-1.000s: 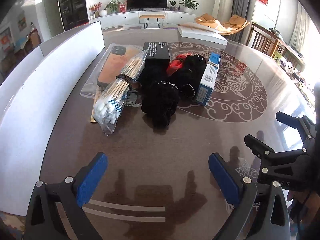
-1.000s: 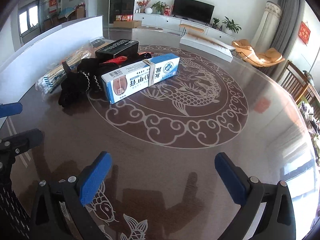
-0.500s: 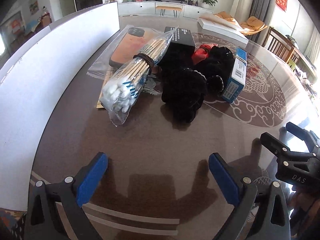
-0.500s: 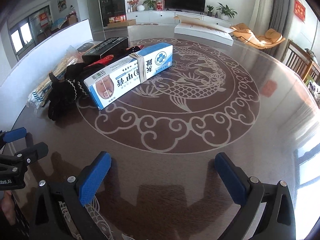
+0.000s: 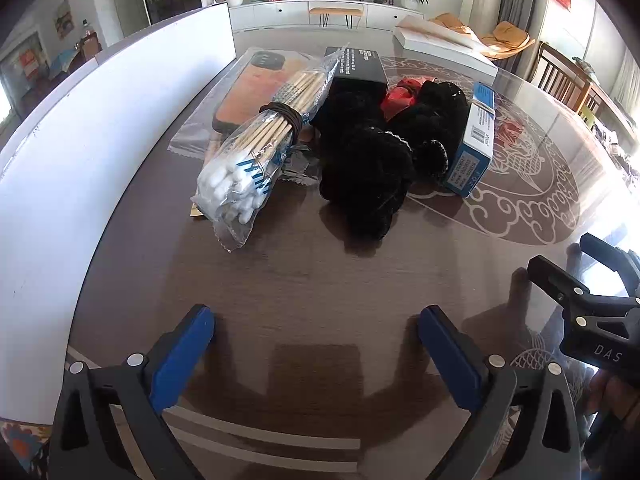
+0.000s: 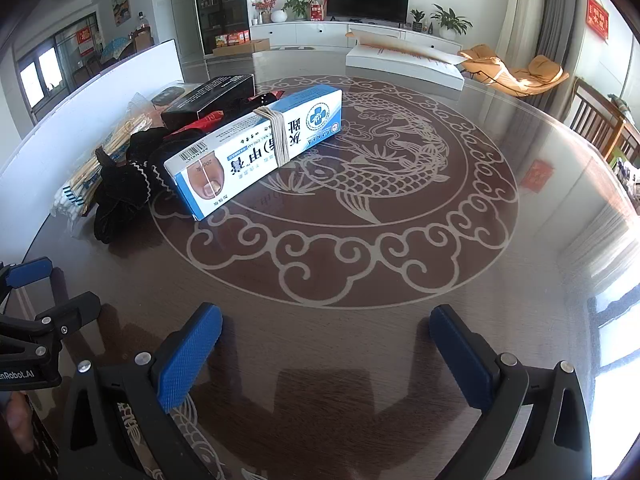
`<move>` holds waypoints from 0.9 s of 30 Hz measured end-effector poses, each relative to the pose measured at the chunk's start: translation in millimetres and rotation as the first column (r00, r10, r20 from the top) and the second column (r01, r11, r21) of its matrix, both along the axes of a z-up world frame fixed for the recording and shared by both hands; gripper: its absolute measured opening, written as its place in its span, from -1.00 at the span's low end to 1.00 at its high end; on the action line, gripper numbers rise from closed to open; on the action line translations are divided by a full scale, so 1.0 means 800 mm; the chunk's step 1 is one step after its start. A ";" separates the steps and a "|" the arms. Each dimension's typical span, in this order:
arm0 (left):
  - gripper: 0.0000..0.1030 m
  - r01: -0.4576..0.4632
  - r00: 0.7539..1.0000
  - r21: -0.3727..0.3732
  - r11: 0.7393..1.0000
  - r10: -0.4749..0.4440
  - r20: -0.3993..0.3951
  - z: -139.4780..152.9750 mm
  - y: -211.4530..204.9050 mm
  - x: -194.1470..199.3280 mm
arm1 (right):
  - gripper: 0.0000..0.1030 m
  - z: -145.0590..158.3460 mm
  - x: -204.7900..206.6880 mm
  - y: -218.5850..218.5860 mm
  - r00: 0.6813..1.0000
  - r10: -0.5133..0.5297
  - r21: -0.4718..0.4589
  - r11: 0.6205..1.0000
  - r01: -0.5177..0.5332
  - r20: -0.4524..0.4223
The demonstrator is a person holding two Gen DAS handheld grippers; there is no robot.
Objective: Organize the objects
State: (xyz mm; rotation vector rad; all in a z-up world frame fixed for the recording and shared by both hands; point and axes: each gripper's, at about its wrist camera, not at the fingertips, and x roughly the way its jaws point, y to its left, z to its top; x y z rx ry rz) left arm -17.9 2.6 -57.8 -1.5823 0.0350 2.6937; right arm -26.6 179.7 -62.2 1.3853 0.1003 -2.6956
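Cotton swabs, sealed in a clear bag and bound with a dark band, lie at the left of the pile in our left wrist view, tilted with the white tips toward us. Just right of them sits a heap of black knitted fabric, touching the bag's side. Behind the fabric we see a black box and a red packet partly buried under it. A blue and white box leans against the right side of the fabric. A phone case in a clear sleeve lies under the far end of the swabs. A white board stands along the left edge of the table. Our left gripper hangs above bare table near us, its blue pads set wide apart with nothing between them. At the right edge we see our right gripper from the side.

In the right wrist view, the blue and white box lies on its long side with a rubber band around its middle, at the left rim of the fish pattern on the table. The black fabric is just left of it, touching, with the swabs beyond. The black box is farther back. Our right gripper is spread wide over bare table, holding nothing. The left gripper shows at the left edge.
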 end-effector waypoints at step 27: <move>1.00 -0.003 1.000 0.000 1.000 0.003 -0.005 -0.001 0.001 -0.002 | 1.00 0.000 0.000 0.000 1.000 0.000 0.000 1.000 0.000 -0.001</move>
